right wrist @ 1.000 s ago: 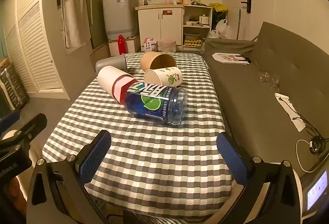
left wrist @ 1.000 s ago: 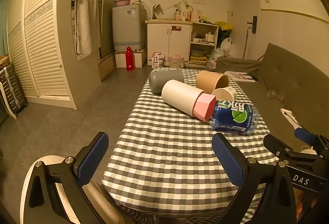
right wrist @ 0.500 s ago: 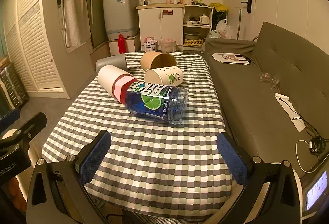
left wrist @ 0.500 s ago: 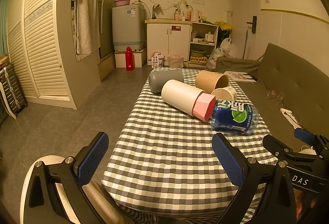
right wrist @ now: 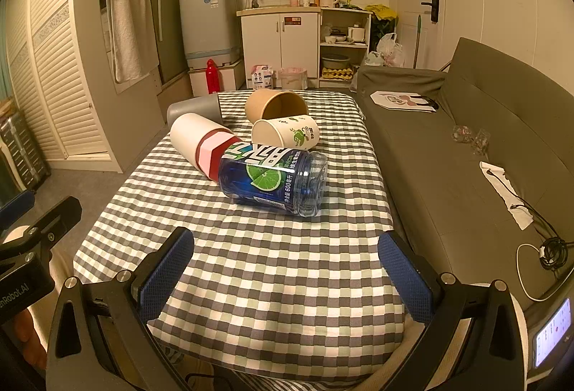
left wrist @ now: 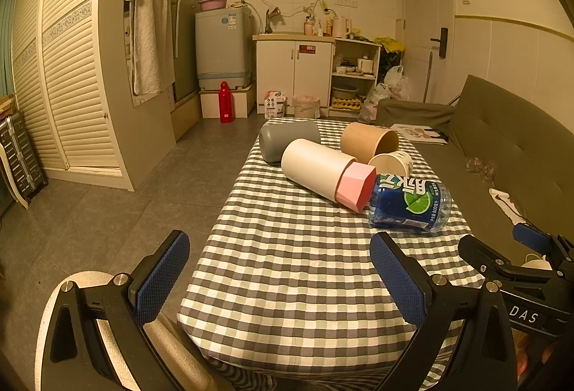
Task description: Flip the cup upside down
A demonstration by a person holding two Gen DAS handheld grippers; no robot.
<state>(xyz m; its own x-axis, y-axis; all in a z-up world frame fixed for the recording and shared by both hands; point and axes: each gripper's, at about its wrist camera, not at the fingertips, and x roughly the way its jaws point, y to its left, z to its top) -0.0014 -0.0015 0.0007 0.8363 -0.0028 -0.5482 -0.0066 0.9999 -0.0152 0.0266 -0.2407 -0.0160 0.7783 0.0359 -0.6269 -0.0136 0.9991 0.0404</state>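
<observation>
Several cups lie on their sides on the checked tablecloth (left wrist: 287, 269): a grey cup (left wrist: 287, 140), a white cup with a pink band (left wrist: 323, 172), a brown paper cup (left wrist: 366, 141) and a small white printed paper cup (right wrist: 287, 136). A cut-off blue plastic bottle (right wrist: 276, 179) lies in front of them. My left gripper (left wrist: 280, 279) is open and empty near the table's near edge. My right gripper (right wrist: 287, 272) is open and empty, well short of the bottle.
A grey sofa (right wrist: 466, 147) runs along the table's right side, with small glasses (right wrist: 470, 138) and a cable (right wrist: 545, 247) on it. Kitchen cabinets (left wrist: 297, 75) and a washing machine (left wrist: 222, 46) stand at the back. A slatted wardrobe (left wrist: 71, 86) is to the left.
The right wrist view has shifted slightly; the cups and bottle sit a little lower and nearer. The left gripper has hardly moved. Both stay open.
</observation>
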